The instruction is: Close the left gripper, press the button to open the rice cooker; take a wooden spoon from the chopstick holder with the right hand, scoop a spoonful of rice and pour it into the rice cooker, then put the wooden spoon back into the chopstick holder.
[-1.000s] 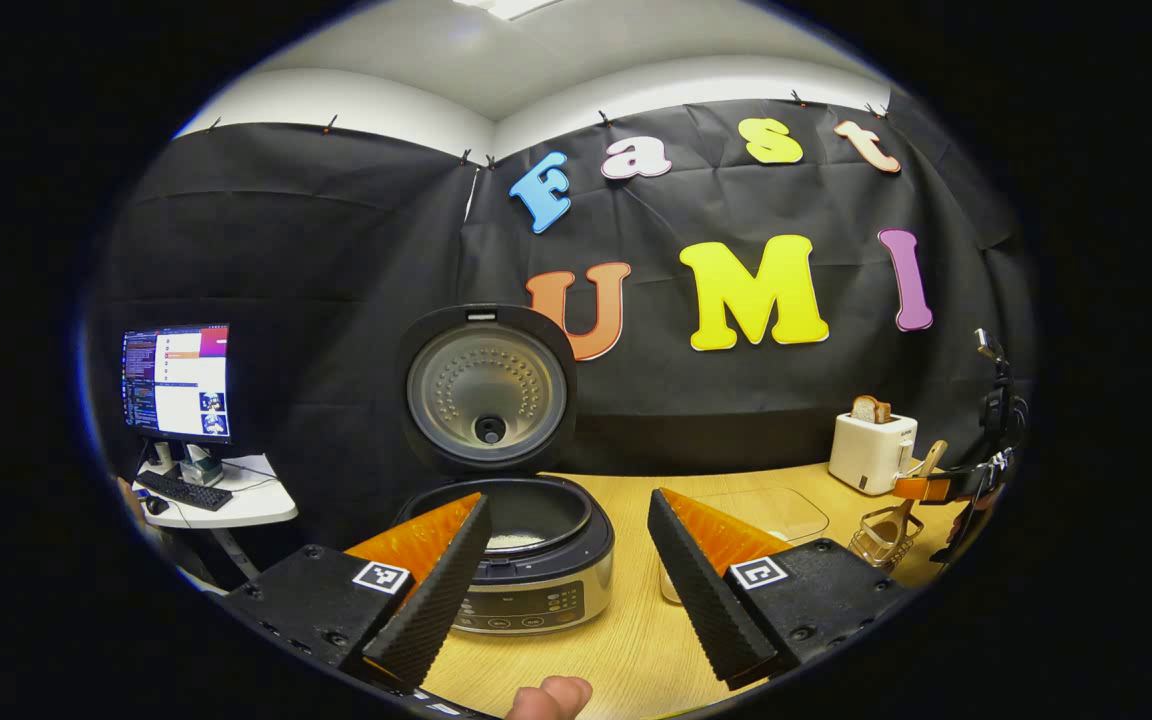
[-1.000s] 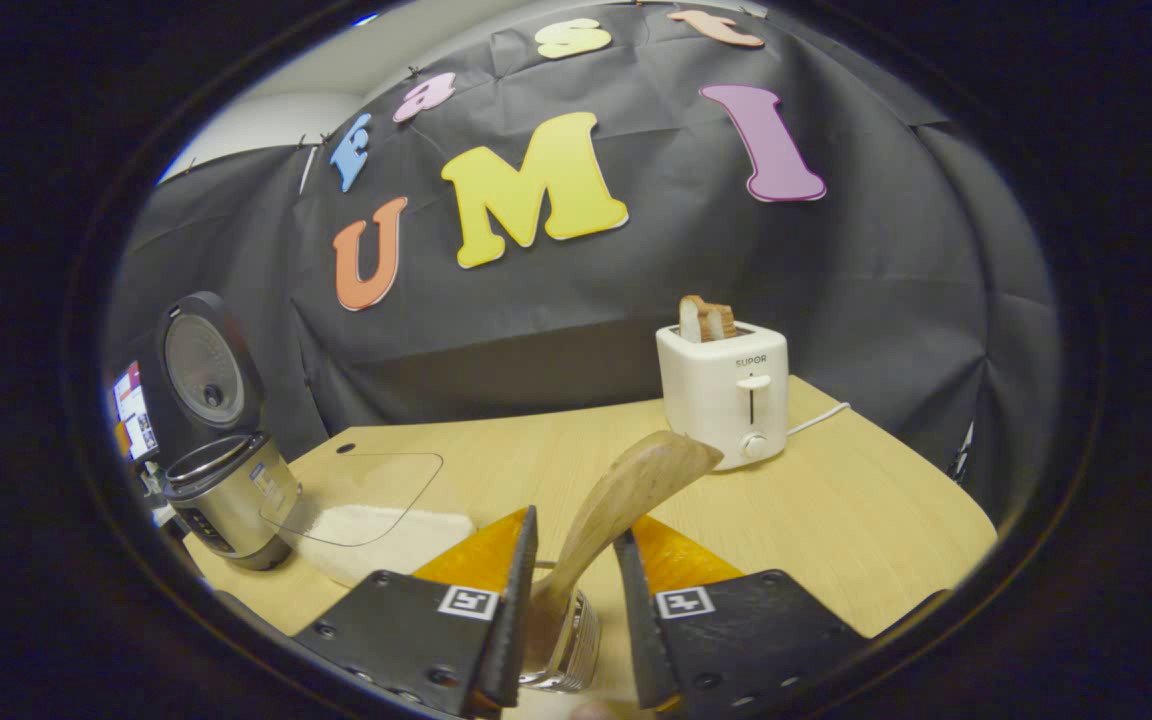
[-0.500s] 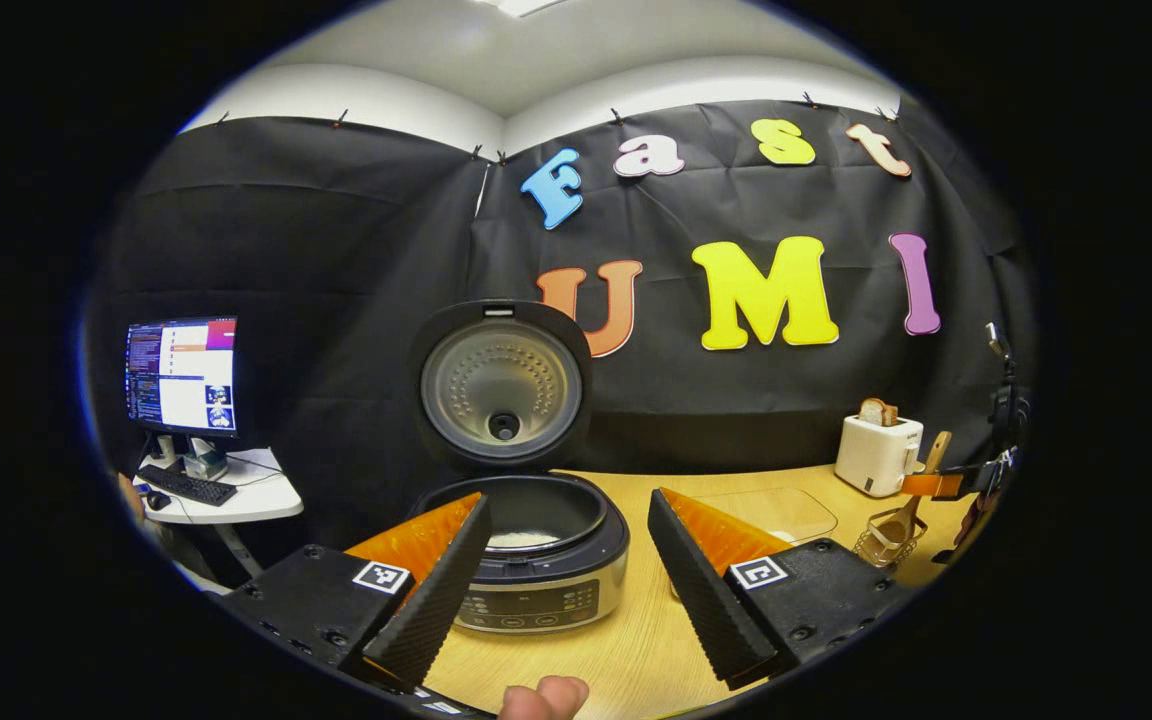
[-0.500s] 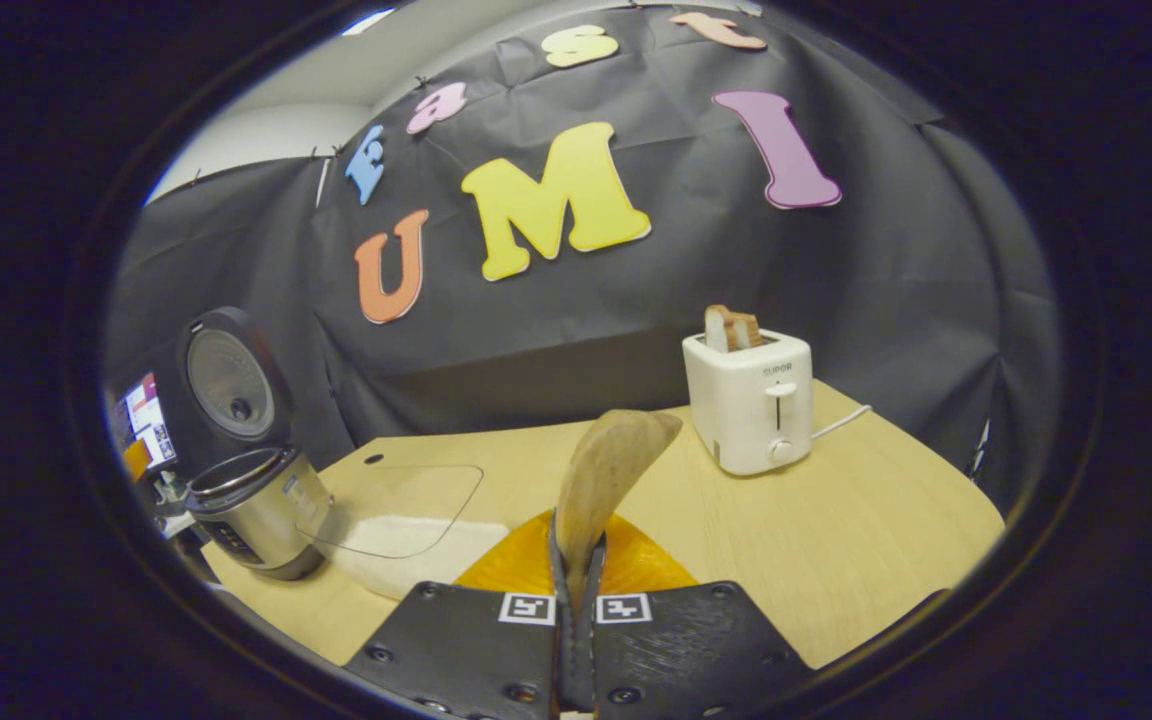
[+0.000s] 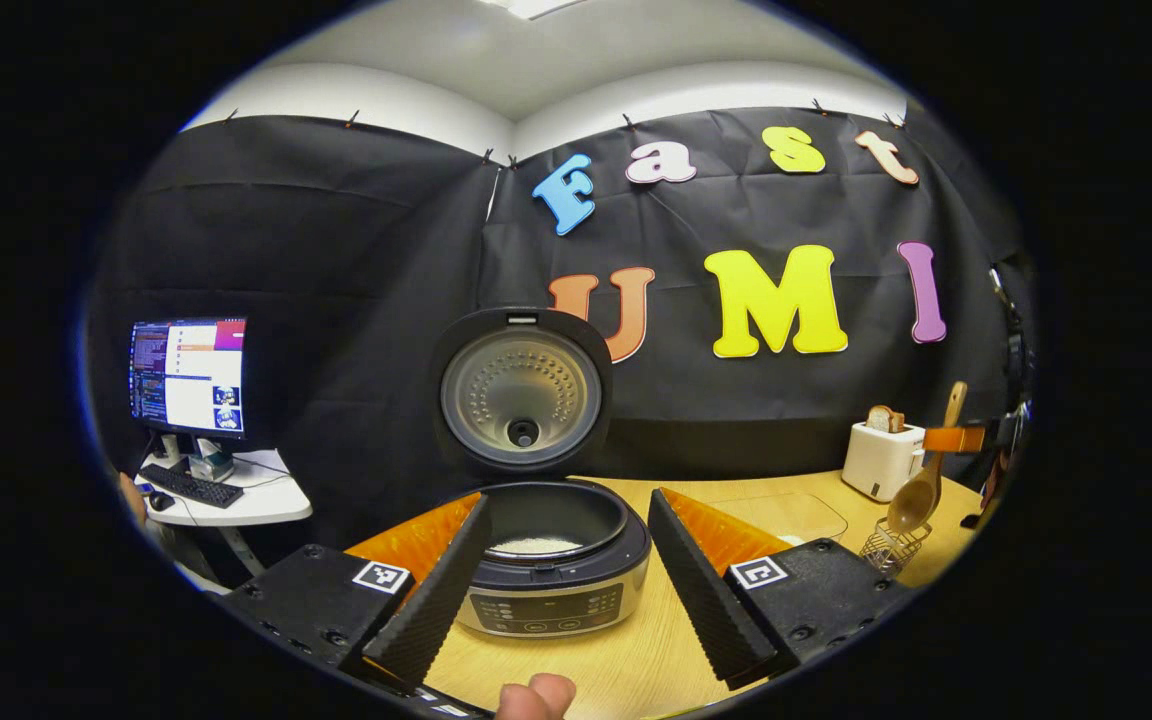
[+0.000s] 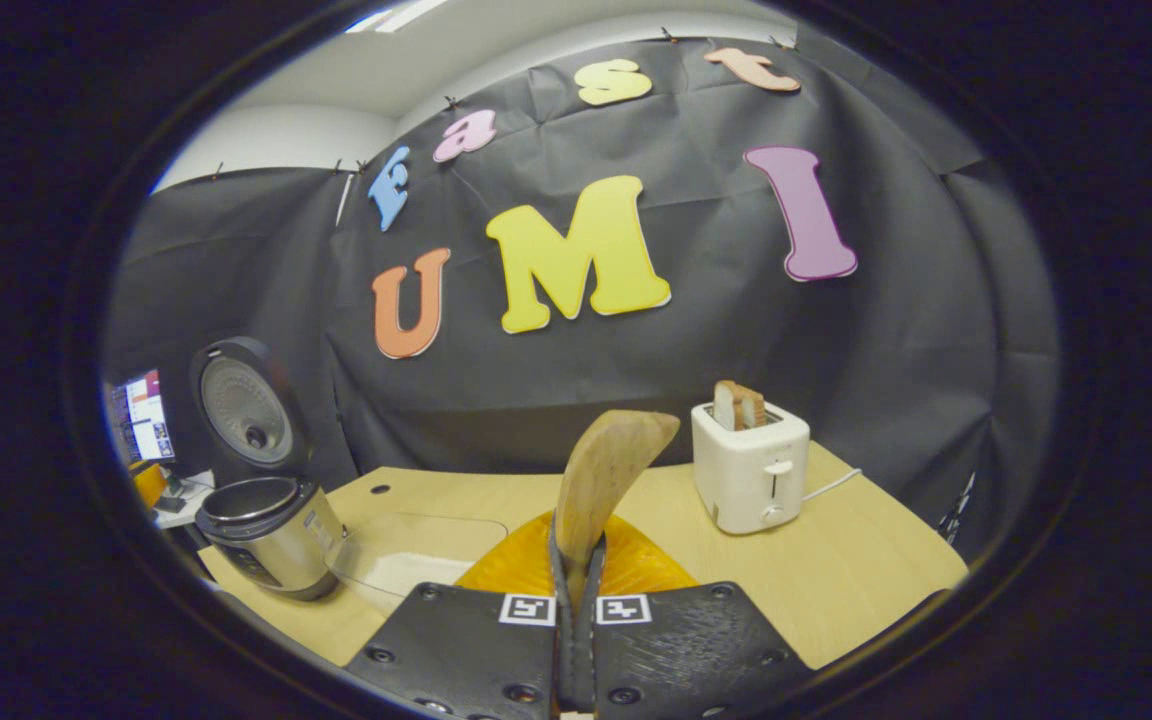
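Note:
The rice cooker (image 5: 556,575) stands with its lid (image 5: 521,395) up, white rice showing in the pot. My left gripper (image 5: 568,500) is open in front of it, touching nothing. At the far right the wooden spoon (image 5: 918,495) hangs bowl-down just above the wire chopstick holder (image 5: 891,548), gripped by the right gripper's orange fingers (image 5: 951,440). In the right gripper view my right gripper (image 6: 576,565) is shut on the spoon's handle (image 6: 608,465), which rises between its fingers. The cooker (image 6: 271,535) stands far left there.
A clear lidded container of rice (image 6: 416,560) lies on the wooden table (image 6: 866,570) between cooker and spoon. A white toaster (image 6: 751,475) with bread stands at the back right. A side desk with a monitor (image 5: 186,375) is left of the table. A thumb (image 5: 536,695) shows at the bottom.
The right gripper went from open around the spoon's handle to shut on it, then rose, lifting the spoon up from the chopstick holder. The left gripper stayed open and drifted slightly.

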### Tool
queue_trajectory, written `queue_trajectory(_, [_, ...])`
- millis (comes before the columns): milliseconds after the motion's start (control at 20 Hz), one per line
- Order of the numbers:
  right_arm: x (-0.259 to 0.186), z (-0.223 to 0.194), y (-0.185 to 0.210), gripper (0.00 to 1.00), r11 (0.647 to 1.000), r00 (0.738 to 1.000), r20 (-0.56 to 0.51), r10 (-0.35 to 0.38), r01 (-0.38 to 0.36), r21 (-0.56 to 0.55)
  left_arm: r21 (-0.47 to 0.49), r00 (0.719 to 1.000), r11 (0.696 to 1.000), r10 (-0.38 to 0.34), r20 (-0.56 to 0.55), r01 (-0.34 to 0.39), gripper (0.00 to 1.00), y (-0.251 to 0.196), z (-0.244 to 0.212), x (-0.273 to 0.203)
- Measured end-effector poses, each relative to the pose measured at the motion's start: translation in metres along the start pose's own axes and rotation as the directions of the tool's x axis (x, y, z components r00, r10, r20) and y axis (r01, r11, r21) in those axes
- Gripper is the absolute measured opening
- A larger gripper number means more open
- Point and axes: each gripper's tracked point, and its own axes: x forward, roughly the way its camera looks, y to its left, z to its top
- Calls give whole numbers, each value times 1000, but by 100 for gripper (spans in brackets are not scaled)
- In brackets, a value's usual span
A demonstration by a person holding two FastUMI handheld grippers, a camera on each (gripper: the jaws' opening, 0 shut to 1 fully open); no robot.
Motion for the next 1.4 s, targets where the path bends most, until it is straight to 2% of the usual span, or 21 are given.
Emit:
queue_trajectory(300, [28,43,74,0,994,994,53,93,-89,-70,14,1000,1000,17,20,-17,100,17,3,-4])
queue_trajectory(550, [76,23,125,0,987,992,15,129,-127,-96,9,998,999,50,33,-51,100,35,7,-8])
queue_trajectory(850, [112,-49,131,0,972,993,-105,47,-70,-224,-8,998,998,66,24,-66,100,44,3,-7])
queue_trajectory(1000, [113,-65,131,0,956,994,-105,7,-37,-290,-9,999,999,50,17,-50,100,41,1,-6])
queue_trajectory(1200, [116,-80,136,0,905,996,-68,-50,17,-424,-3,998,998,63,10,-63,100,47,-1,-5])
queue_trajectory(1300, [118,-88,148,0,899,996,-71,-51,15,-438,-15,997,997,79,1,-79,100,54,-4,-5])
queue_trajectory(1400, [116,-95,161,0,918,995,-93,-25,-14,-396,-28,996,996,86,-4,-86,100,58,-5,-5])
